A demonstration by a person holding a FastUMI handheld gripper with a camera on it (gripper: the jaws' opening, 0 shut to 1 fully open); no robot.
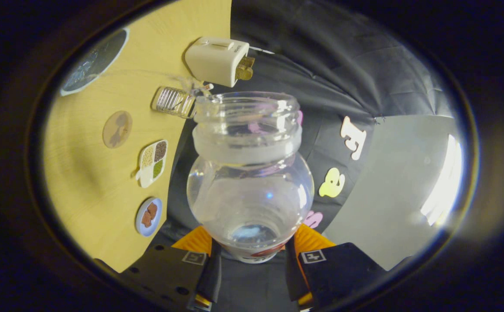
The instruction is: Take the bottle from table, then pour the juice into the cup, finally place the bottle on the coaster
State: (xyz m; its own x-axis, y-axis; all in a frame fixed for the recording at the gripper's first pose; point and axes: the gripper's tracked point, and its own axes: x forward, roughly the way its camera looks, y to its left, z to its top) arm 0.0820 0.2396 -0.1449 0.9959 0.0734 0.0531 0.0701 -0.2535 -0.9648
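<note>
Bottle (250, 173) clamped between both fingers of the hand-held gripper (250, 260), tipped sideways, open mouth just beside the ribbed glass cup (175, 102) on the bench (83, 173). Round coaster (117, 128) sits near the cup; white box (216, 60), divided snack tray (153, 163), small plate (148, 216) around.

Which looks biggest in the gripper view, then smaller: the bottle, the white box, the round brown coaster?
1. Bottle, held between the gripper fingers, so its nearness makes it look huge.
2. White box, far across the table.
3. Brown coaster, smallest.
</note>
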